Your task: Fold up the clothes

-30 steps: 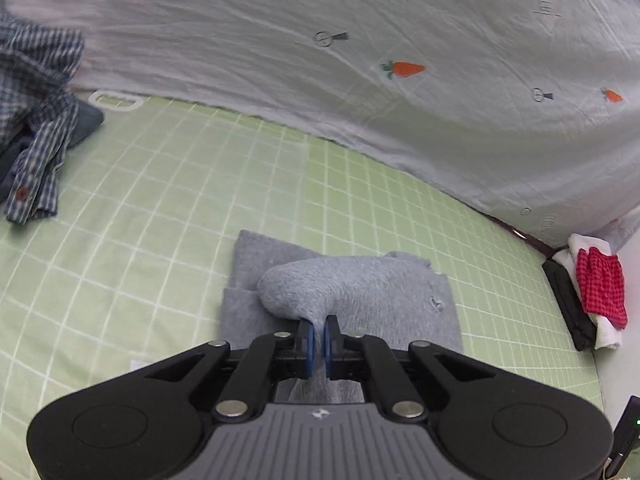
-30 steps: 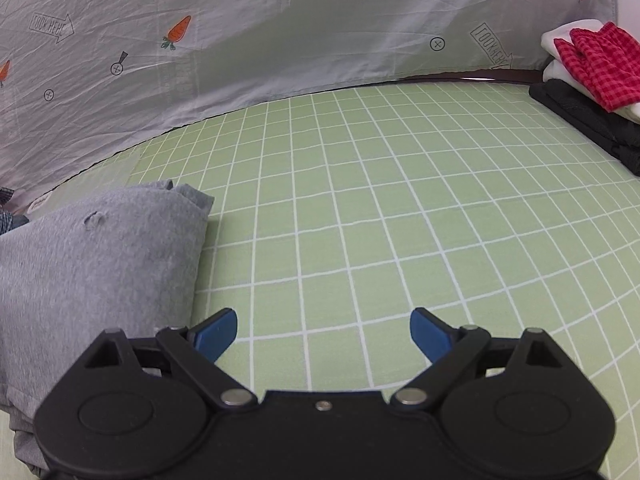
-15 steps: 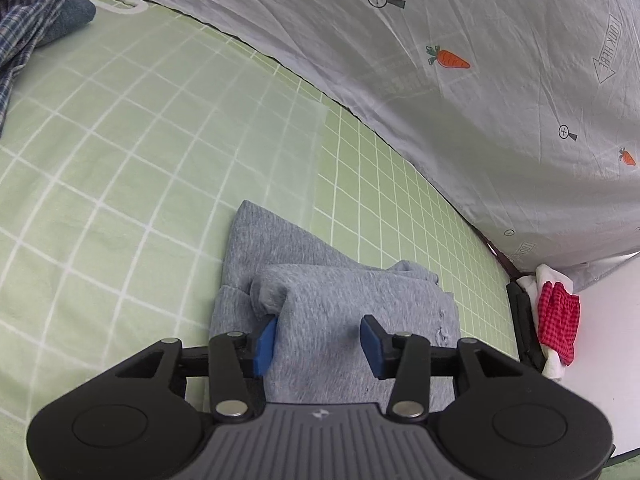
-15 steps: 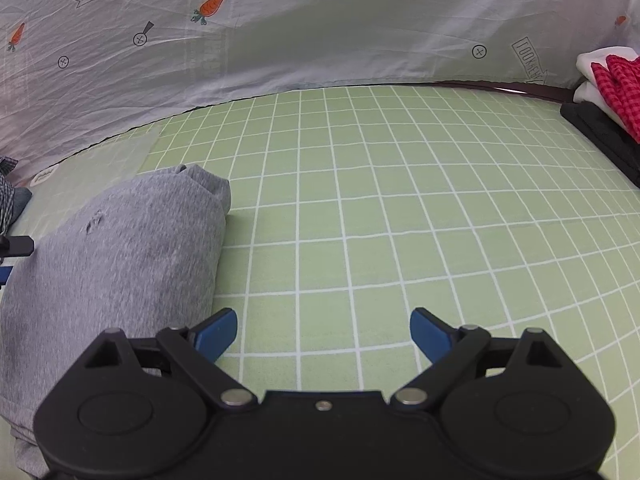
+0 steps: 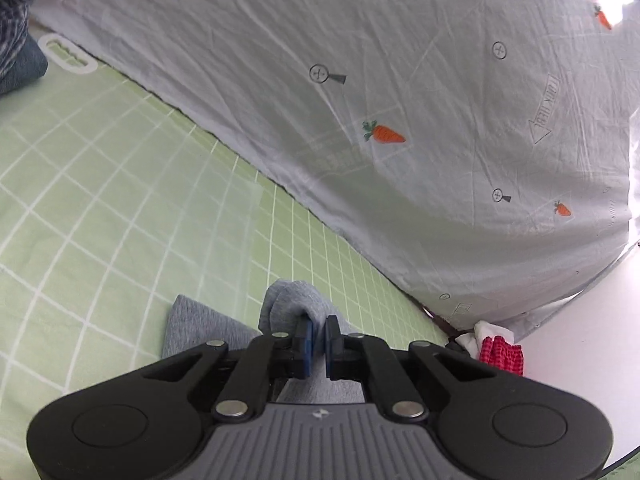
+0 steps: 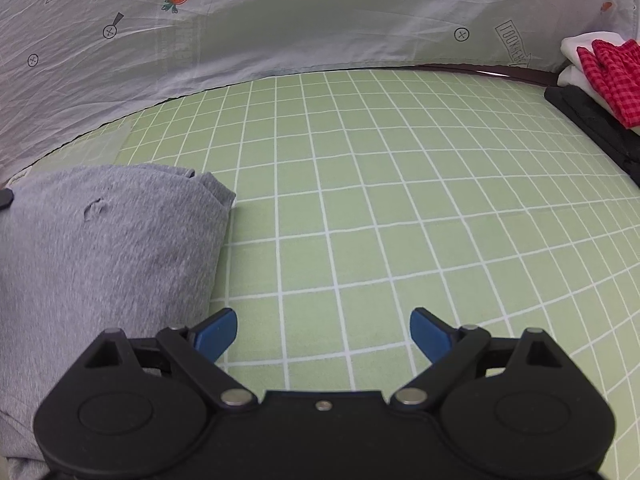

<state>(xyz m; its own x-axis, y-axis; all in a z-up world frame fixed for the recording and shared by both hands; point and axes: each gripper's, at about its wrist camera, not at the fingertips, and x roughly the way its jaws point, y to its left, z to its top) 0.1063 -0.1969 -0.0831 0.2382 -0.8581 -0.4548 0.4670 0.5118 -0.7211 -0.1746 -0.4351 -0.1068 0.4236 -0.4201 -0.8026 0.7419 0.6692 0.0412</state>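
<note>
A grey folded garment [image 6: 104, 248] lies on the green checked cloth [image 6: 400, 208]. In the left wrist view my left gripper [image 5: 317, 338] is shut on a raised fold of the grey garment [image 5: 294, 302], with more of it spread below the fingers. In the right wrist view my right gripper [image 6: 323, 330] is open and empty, low over the green cloth just right of the garment's edge.
A white sheet with carrot prints [image 5: 400, 80] hangs along the back. A stack of folded clothes topped by red checked fabric [image 6: 612, 76] sits at the far right, also in the left wrist view [image 5: 500, 354]. A blue plaid shirt [image 5: 16, 32] lies at far left.
My left gripper, shut a second ago, opened over the garment half a second ago and has shut again on a fold, lifting it. The right gripper stayed open beside the garment.
</note>
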